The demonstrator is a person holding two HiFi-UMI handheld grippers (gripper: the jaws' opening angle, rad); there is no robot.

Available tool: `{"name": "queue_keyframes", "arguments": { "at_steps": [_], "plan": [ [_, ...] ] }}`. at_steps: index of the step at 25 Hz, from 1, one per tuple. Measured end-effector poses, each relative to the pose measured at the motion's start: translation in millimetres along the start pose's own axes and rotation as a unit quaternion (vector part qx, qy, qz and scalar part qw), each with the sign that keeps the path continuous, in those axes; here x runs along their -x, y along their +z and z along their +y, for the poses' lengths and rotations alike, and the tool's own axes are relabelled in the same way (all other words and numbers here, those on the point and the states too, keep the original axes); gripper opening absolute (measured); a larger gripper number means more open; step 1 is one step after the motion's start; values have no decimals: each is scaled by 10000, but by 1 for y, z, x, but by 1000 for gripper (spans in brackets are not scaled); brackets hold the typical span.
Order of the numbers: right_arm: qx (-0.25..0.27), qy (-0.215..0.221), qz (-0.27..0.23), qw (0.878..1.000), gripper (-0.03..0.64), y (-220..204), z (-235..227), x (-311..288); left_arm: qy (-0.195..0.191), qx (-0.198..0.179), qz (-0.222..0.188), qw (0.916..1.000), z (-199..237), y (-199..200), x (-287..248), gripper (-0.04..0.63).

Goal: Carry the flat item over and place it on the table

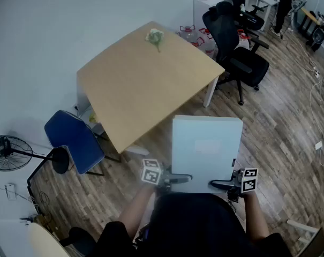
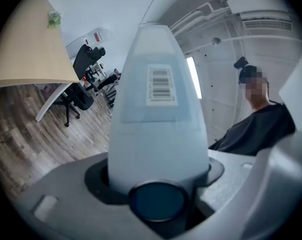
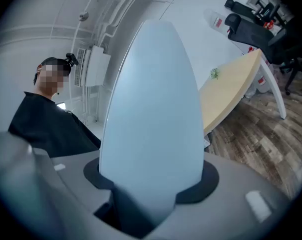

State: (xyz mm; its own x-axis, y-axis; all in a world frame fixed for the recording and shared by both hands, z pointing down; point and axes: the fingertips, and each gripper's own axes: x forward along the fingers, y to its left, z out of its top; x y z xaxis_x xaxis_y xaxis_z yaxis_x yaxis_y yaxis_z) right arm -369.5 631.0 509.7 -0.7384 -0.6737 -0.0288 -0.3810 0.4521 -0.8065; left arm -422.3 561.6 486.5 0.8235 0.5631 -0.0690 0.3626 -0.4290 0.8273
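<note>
**Head view.** The flat white box [image 1: 206, 146] is held level over the wood floor, at about 5 o'clock from the table [image 1: 145, 84] and not on it. Its near edge is hidden behind the person's dark top. There are two grippers. The left gripper [image 1: 176, 179] holds that near edge at 7 o'clock of the box and the right gripper [image 1: 221, 185] at 5 o'clock. Their pads are too small to read here. The one table carries one green sprig [image 1: 155, 37] near its 12 o'clock corner. One blue chair [image 1: 73, 141] stands at 8 o'clock of the table, and one fan [image 1: 6, 153] is cut by the left edge. The black office chairs [image 1: 242, 58] at 2 o'clock overlap (two, as far as I can tell).

**Left gripper view.** The box [image 2: 158, 134] fills the middle and carries one barcode label [image 2: 160, 85]. The jaws are clamped on it, and it covers their tips. The table [image 2: 26, 49] shows at 10 o'clock, cut off by the lens rim.

**Right gripper view.** The box [image 3: 153, 119] is gripped here too and hides the jaw tips. The table [image 3: 233, 96] and sprig [image 3: 214, 73] lie at 2 o'clock.
</note>
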Motion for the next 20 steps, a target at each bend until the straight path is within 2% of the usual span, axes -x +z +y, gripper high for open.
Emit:
{"name": "queue_keyframes", "arguments": {
  "at_steps": [6,12,20],
  "plan": [
    [-9,87,4,10000,302,9,-9,25,23,-158,5,9999,15,-2,-23,330],
    [-166,134,-55,9998,305,5,-19,62,152,-48,44,9999,25,-10,-60,331],
    [-343,200,-161,9991,304,17,-30,84,337,185,33,9993,29,4,-87,331]
  ]
}}
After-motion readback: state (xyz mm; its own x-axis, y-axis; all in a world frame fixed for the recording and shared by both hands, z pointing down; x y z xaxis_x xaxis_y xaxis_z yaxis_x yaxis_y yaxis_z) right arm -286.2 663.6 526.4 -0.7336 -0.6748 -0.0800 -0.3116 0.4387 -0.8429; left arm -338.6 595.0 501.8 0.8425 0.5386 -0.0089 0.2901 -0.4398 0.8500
